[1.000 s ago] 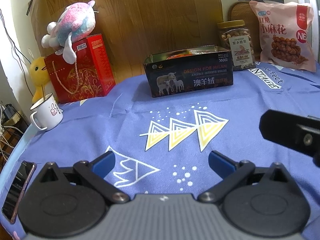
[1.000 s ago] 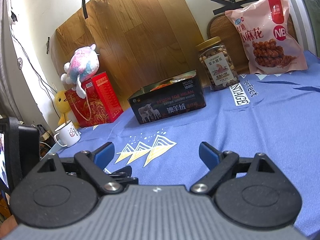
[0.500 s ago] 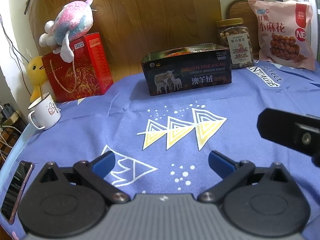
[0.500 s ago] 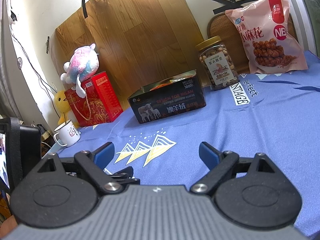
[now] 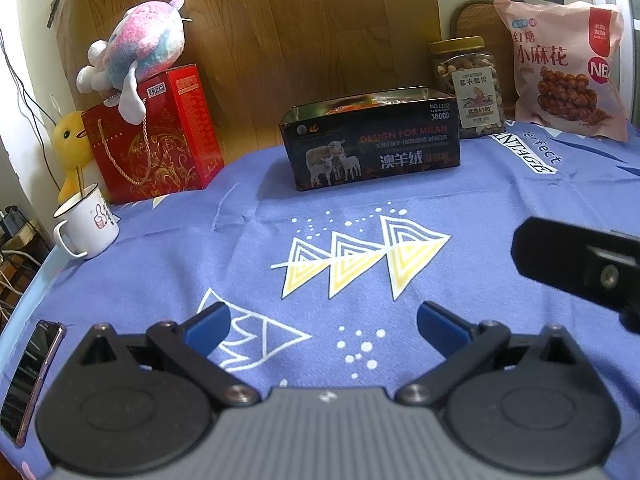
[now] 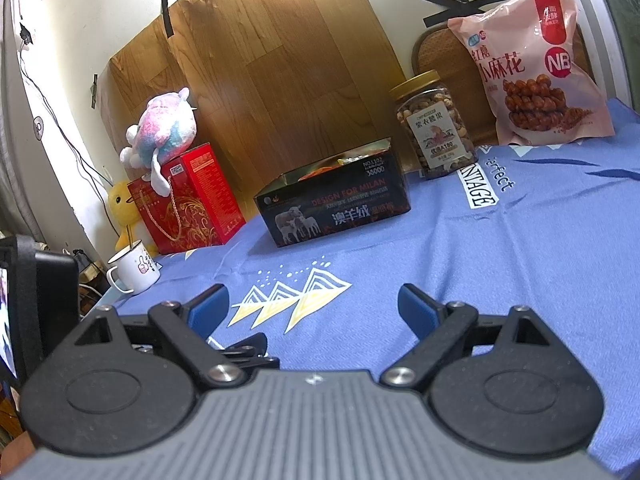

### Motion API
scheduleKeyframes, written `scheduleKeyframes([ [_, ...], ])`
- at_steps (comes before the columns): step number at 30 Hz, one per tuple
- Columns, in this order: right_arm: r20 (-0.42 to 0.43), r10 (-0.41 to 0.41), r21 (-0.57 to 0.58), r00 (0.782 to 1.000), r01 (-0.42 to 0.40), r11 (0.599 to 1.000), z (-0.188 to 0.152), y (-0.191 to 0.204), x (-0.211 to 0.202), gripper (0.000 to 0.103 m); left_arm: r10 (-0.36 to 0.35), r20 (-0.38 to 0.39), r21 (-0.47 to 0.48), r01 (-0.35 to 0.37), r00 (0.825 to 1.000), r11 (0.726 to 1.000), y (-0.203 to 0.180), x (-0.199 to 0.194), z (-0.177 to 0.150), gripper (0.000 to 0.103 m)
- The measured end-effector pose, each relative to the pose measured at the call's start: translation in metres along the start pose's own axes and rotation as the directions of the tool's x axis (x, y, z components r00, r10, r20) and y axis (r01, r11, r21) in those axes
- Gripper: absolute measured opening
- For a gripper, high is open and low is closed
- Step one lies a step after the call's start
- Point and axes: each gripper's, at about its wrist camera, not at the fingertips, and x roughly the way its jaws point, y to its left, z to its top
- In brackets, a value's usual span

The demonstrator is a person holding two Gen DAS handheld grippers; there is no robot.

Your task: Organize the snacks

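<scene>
An open dark box [image 5: 372, 148] with a sheep picture stands at the back of the blue cloth, with orange snack packets inside; it also shows in the right wrist view [image 6: 336, 204]. A jar of nuts [image 5: 468, 88] [image 6: 436, 128] stands to its right. A pink snack bag [image 5: 568, 68] [image 6: 536, 64] leans at the far right. My left gripper [image 5: 322, 326] is open and empty over the near cloth. My right gripper [image 6: 314, 306] is open and empty, well short of the box.
A red gift box [image 5: 156, 136] with a plush toy [image 5: 136, 48] on it stands at the back left, a yellow duck [image 5: 72, 144] beside it. A white mug [image 5: 88, 224] sits near the left edge. A phone [image 5: 32, 372] lies at the near left edge.
The left wrist view has shifted slightly, so the box and jar sit a little higher and further left. The right gripper has barely moved. Both stay open.
</scene>
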Motion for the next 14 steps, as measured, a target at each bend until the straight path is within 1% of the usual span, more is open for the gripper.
scheduleKeyframes([
  [8,0.000,-0.001,0.001,1.000,0.001,1.000,0.0004,-0.0002,0.0003,0.093,-0.008,0.001,0.003,0.008,1.000,1.000,-0.0021,0.0008,-0.0013,0.103],
  [14,0.000,-0.002,0.002,1.000,0.002,1.000,0.0000,-0.0002,0.0003,0.093,-0.041,0.021,0.013,0.041,0.999,0.999,-0.0033,-0.0033,-0.0021,0.103],
])
